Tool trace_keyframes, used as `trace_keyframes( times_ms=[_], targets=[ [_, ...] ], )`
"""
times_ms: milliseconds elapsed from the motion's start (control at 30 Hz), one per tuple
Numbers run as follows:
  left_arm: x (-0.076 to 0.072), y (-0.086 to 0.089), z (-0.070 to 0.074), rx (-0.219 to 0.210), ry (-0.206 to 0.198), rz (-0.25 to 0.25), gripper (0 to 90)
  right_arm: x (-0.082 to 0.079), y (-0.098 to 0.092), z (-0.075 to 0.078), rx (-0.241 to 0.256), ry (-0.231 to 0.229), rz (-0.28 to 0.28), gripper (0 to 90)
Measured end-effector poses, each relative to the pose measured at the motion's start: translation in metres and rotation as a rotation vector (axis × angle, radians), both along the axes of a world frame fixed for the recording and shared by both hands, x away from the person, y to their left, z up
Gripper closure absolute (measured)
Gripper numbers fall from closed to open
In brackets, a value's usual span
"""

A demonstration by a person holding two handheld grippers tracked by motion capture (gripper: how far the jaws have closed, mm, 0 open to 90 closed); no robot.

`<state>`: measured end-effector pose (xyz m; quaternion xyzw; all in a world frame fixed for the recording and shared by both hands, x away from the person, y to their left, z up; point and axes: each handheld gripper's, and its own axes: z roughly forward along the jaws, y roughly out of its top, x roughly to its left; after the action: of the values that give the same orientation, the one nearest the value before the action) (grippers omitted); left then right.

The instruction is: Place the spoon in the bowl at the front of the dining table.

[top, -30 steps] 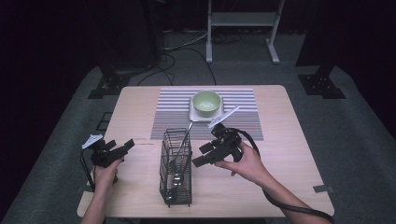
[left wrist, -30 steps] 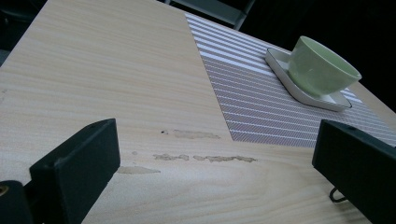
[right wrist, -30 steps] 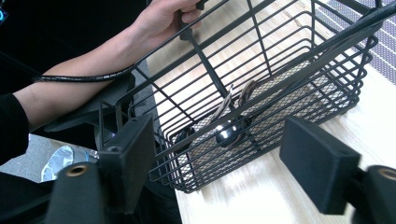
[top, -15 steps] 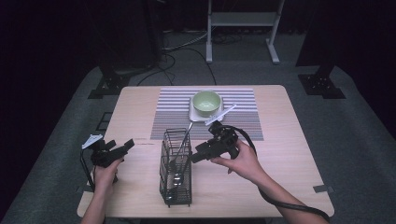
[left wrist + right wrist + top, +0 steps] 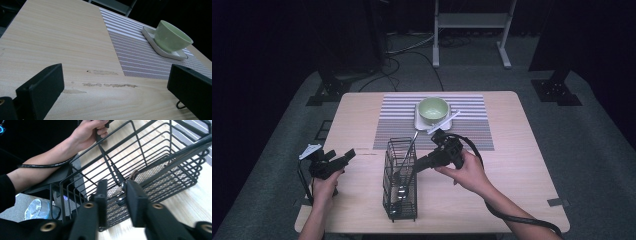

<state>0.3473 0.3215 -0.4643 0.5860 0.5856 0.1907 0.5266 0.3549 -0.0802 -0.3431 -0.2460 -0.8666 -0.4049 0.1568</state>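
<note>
1. While the right gripper pokes its jaws over the rim of the wire basket, we see them narrowly parted with a gap between them; whether they pinch anything we cannot tell, since a basket wire and some metal piece sit just ahead of the tips.
2. If the jaws are closing on a wire, not on the utensil leaning up out of the basket, we judge a lift would tip or drag the light basket across the counter.
3. Should the utensil come out at a slant, we think its handle may snag the bars, which stand close on both sides of the jaws.
4. Beyond the right jaws, past the basket, lie the striped mat, the green bowl on its white saucer, and a white stick resting against it; a swing that way could knock them.
5. Our left gripper holds its jaws wide apart and empty, low over bare counter, with mat and bowl far ahead of them.
</note>
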Motion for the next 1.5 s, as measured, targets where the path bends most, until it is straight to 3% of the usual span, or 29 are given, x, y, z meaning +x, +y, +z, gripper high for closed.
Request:
trace_keyframes(
  times_ms=[233, 633, 1500],
  targets=[
    [0.0, 0.0, 0.0, 0.001, 0.0, 0.001, 0.0, -0.001, 0.001, 0.002, -0.002, -0.017, 0.0, 88.2],
    [0.0, 0.0, 0.0, 0.001, -0.001, 0.005, 0.0, -0.008, -0.001, 0.01, 0.022, -0.021, 0.003, 88.3],
    [0.0, 0.0, 0.0, 0.003, 0.0, 0.007, 0.0, -0.005, -0.018, 0.037, 0.075, -0.023, -0.045, 89.2]
  ],
)
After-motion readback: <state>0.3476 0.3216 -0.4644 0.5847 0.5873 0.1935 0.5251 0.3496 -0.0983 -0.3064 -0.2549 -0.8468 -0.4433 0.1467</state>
